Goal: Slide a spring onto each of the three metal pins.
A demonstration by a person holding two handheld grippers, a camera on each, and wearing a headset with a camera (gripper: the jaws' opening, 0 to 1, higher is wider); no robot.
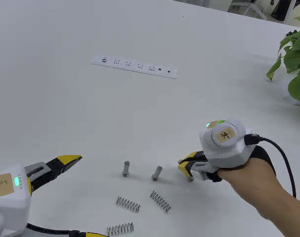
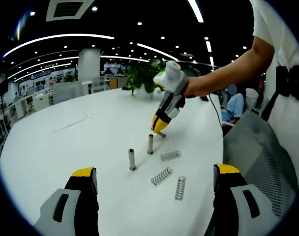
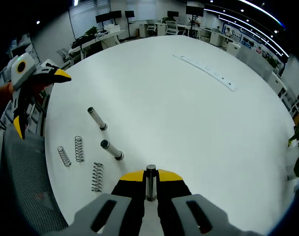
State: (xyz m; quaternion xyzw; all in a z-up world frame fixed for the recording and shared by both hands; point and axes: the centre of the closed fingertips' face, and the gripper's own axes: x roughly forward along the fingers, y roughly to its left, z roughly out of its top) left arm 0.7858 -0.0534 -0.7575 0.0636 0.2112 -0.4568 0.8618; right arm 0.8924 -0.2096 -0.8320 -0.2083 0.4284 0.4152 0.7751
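The right hand [image 1: 244,177] reaches in from the right, wrist level, its right claw [image 3: 149,176] angled down at the worktop [image 1: 140,113] and pinching one metal pin [image 3: 150,186]; the left claw [image 1: 86,196] hangs spread wide, gripping nothing; a second pin [image 1: 126,168] and a third pin [image 1: 157,173] stand upright near the worktop's near edge; three springs [image 1: 128,204] [image 1: 160,201] [image 1: 120,228] lie loose just beside them, closer to that edge.

bright even overhead light | soft shadows | fisheye edges warped
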